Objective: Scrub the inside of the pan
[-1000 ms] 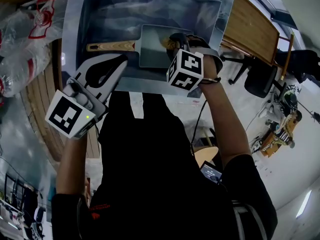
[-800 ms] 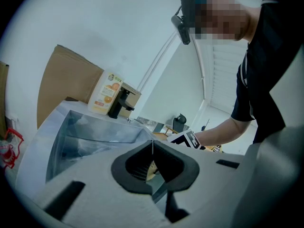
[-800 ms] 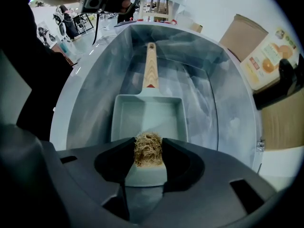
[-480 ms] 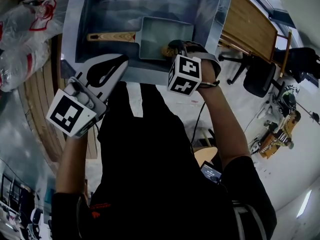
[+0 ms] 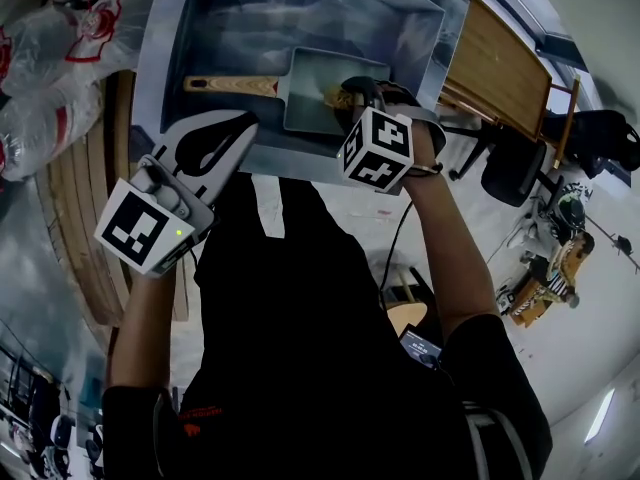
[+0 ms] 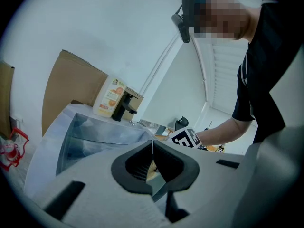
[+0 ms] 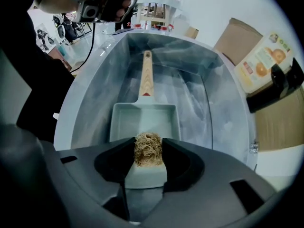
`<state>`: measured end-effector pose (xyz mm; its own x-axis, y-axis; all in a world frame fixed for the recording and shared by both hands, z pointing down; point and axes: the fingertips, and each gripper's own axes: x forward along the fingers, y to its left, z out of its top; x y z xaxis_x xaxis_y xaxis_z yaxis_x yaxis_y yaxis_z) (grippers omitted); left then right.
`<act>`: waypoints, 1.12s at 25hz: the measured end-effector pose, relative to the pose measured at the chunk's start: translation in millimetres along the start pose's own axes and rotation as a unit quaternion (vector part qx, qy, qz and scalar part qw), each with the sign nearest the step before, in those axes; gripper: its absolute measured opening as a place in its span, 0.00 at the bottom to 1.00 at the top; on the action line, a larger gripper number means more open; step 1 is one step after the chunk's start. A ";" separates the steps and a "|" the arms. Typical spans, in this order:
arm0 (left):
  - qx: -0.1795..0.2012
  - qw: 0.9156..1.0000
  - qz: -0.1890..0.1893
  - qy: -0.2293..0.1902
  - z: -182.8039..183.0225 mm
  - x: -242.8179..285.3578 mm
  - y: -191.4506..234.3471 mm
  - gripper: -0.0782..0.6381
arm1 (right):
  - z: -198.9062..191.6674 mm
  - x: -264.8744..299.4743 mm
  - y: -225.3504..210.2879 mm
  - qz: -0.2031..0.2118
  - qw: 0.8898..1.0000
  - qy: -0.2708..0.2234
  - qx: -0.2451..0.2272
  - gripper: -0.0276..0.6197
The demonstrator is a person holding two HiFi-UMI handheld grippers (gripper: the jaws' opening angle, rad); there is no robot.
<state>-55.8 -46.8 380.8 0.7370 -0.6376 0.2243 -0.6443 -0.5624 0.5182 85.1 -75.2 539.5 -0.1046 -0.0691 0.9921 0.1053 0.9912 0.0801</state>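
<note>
A pale rectangular pan (image 5: 320, 83) (image 7: 145, 120) with a wooden handle (image 5: 235, 85) (image 7: 146, 75) lies flat in the steel sink (image 5: 300, 18) (image 7: 190, 89), handle pointing left in the head view. My right gripper (image 5: 347, 93) (image 7: 148, 152) is shut on a tan fibrous scrubber (image 5: 335, 96) (image 7: 148, 146), held over the pan's near end. Whether the scrubber touches the pan floor I cannot tell. My left gripper (image 5: 240, 123) (image 6: 152, 144) hangs above the sink's front rim, left of the pan, its jaws closed tip to tip with nothing between them.
A soap bottle (image 6: 110, 96) (image 7: 261, 65) and a black tap (image 6: 122, 106) (image 7: 280, 87) stand behind the sink, next to cardboard (image 6: 71, 89). Plastic bags (image 5: 50, 68) lie left of the sink. A wooden table (image 5: 500, 63) and a chair (image 5: 515, 158) are at the right.
The right gripper has shifted slightly back and forth with the scrubber over the pan's near end. The left gripper has barely moved.
</note>
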 end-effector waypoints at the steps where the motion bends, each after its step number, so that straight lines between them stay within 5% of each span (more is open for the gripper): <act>1: -0.001 1.000 0.002 0.000 2.2 -0.7 5.2 0.14 | 5.3 0.3 -8.7 -0.005 1.000 -0.003 0.001 0.31; 10: -0.012 1.000 0.018 0.000 10.5 -3.5 35.8 0.14 | 42.0 15.6 -45.3 -0.017 1.000 -0.022 -0.012 0.31; 28: -0.016 1.000 0.016 0.003 -0.7 -5.3 34.1 0.14 | 42.9 29.0 -22.9 0.008 1.000 -0.019 -0.014 0.31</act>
<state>-81.6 -62.2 397.8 0.7175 -0.6520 0.2452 -0.6605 -0.5250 0.5368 37.2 -95.0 562.2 -0.1405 -0.0482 0.9889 0.1344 0.9886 0.0673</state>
